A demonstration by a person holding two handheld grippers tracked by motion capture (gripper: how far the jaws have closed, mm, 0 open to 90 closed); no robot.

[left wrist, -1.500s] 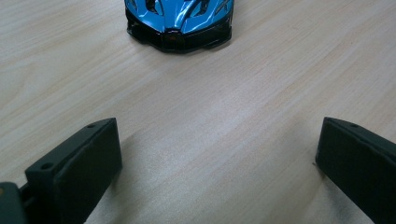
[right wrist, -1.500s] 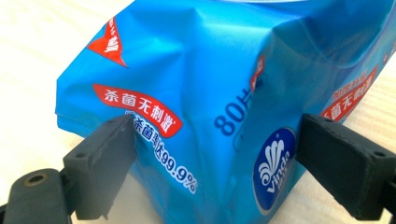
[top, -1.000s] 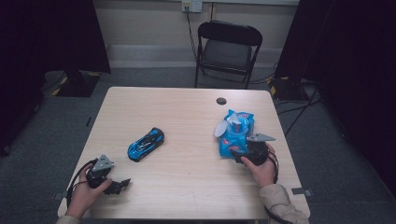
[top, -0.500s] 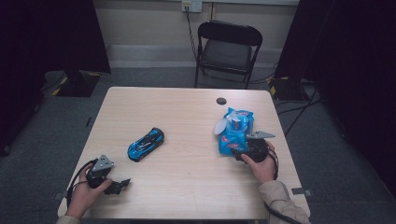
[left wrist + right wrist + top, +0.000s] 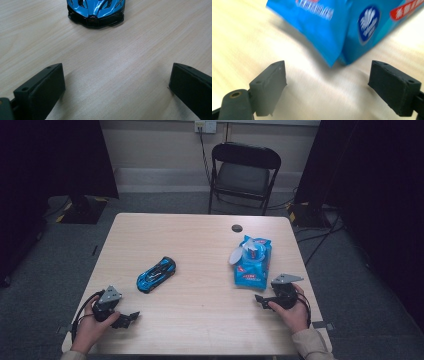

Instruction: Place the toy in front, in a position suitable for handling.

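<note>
- Right gripper (image 5: 263, 301): jaws spread, empty; pack (image 5: 251, 261) lies just ahead, ungrasped.
- Left gripper (image 5: 129, 318): jaws spread, empty; car (image 5: 156, 273) sits ahead, apart.
- Nothing gripped yet; grasping remains.
</note>
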